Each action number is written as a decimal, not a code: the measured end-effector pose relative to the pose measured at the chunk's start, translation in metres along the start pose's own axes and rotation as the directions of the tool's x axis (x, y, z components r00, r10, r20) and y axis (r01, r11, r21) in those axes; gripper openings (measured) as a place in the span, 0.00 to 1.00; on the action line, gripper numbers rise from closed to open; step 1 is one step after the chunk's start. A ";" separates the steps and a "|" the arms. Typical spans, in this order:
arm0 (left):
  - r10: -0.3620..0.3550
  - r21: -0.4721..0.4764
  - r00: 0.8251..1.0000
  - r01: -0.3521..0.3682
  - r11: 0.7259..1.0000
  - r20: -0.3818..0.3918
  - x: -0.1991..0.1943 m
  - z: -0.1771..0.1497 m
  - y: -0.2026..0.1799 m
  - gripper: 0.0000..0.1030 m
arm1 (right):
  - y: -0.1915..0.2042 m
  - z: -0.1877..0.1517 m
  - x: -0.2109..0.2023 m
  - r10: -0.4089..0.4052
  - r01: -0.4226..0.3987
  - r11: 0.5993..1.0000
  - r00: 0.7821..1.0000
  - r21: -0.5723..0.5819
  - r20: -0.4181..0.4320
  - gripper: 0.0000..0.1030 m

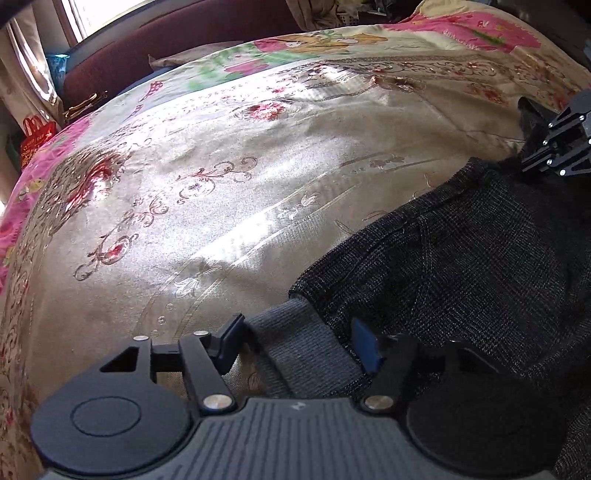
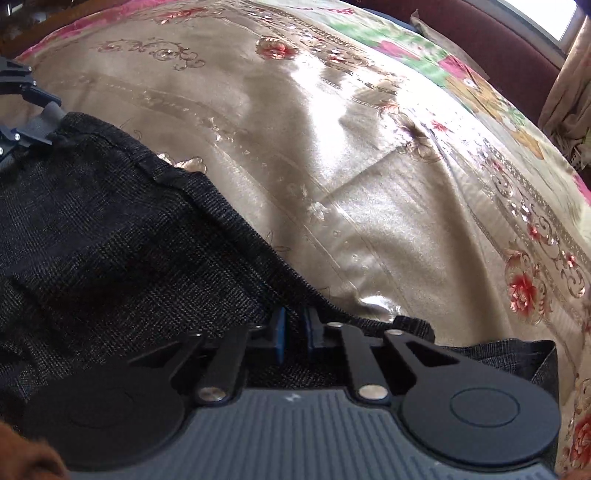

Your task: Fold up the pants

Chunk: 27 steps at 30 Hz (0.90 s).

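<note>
Dark grey checked pants (image 1: 461,258) lie on a shiny beige floral bedspread (image 1: 221,184), filling the lower right of the left wrist view and the left of the right wrist view (image 2: 110,229). A lighter grey ribbed band (image 1: 303,343) at the pants' edge lies flat between the blue pads of my left gripper (image 1: 297,339), which stands open around it. My right gripper (image 2: 294,332) has its pads nearly together, pinching the pants' hem. Each gripper shows in the other's view at the fabric's far corner: right (image 1: 524,155), left (image 2: 44,118).
The bedspread (image 2: 369,166) stretches far beyond the pants, with creases in it. A pink and green quilt (image 1: 480,29) lies at the far end. A maroon headboard (image 1: 166,40), a red bag (image 1: 35,136) and a curtain (image 2: 565,81) border the bed.
</note>
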<state>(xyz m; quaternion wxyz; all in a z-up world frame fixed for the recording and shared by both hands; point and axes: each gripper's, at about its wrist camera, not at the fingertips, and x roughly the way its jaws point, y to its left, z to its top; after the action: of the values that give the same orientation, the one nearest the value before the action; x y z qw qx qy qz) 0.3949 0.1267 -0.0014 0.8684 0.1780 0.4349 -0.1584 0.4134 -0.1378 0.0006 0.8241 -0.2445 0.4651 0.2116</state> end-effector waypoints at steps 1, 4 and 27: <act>0.010 0.009 1.000 -0.010 1.000 0.007 -0.004 -0.001 -0.003 0.65 | 0.002 -0.002 -0.004 -0.011 0.011 1.000 1.000 0.000 0.005 0.02; 0.064 0.002 0.998 -0.064 0.998 0.027 -0.018 -0.002 -0.003 0.29 | 0.001 -0.008 -0.026 -0.024 0.022 0.999 0.999 0.048 0.049 0.00; -0.057 -0.160 0.997 0.064 0.985 0.049 -0.013 -0.019 0.035 0.74 | 0.074 0.009 -0.025 0.127 -0.129 0.992 0.979 0.003 0.162 0.27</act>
<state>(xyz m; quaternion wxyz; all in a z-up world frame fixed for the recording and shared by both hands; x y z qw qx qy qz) 0.3893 0.1683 0.0047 0.8841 0.0905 0.4322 -0.1528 0.3646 -0.0770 0.0112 0.8452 -0.1907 0.4131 0.2803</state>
